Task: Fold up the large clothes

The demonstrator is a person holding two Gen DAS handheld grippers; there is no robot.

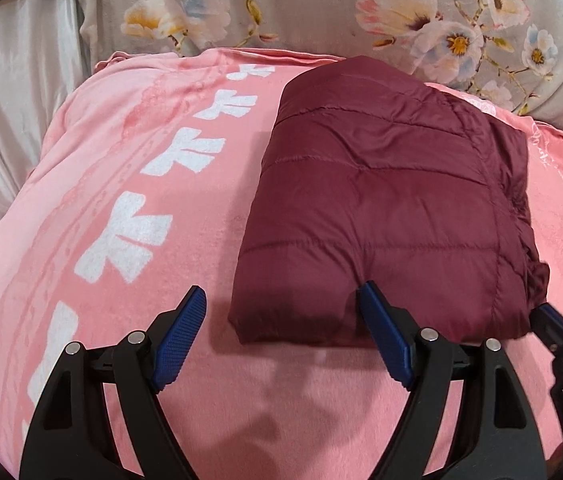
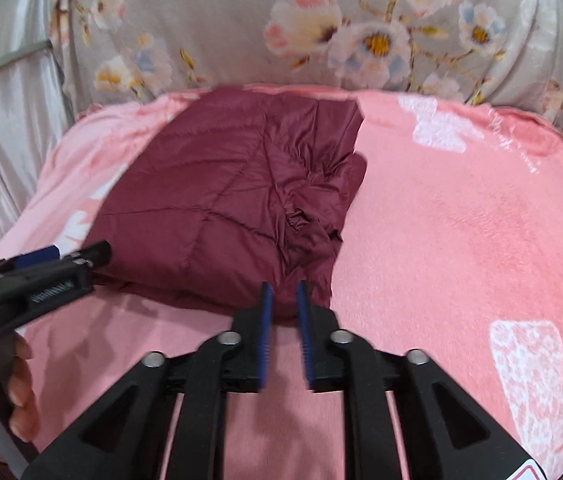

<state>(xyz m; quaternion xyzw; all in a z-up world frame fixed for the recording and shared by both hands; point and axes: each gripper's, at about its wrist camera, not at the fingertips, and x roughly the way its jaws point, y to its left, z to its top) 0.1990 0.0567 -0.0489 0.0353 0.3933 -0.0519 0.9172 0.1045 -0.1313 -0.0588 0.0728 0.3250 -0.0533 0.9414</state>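
The right wrist view is smeared with motion, so the crumpled side of the maroon quilted jacket (image 2: 237, 196) is hard to read there; I can make out bunched fabric but not whether it is a sleeve or a hem. In the left wrist view my right gripper (image 1: 557, 332) is cut off at the jacket's near right corner, only its dark tip showing, and whether it touches the cloth I cannot tell. My left hand (image 2: 13, 392) shows only as fingers at the frame edge.

No containers are in sight. The jacket (image 1: 385, 208) lies folded into a thick block on the pink blanket (image 1: 121, 184), with a floral quilt (image 1: 321, 8) heaped behind it and pale satin fabric (image 1: 13, 92) beyond the blanket's left edge.

My left gripper (image 1: 281, 312) is spread wide and holds nothing: its right finger (image 1: 381, 320) presses against the jacket's near edge, while its left finger (image 1: 179, 336) stands over bare blanket just left of the jacket. My right gripper (image 2: 284, 300) has its blue pads (image 2: 266, 320) drawn close with a narrow gap between them, at the jacket's near right edge, nothing clamped between them.
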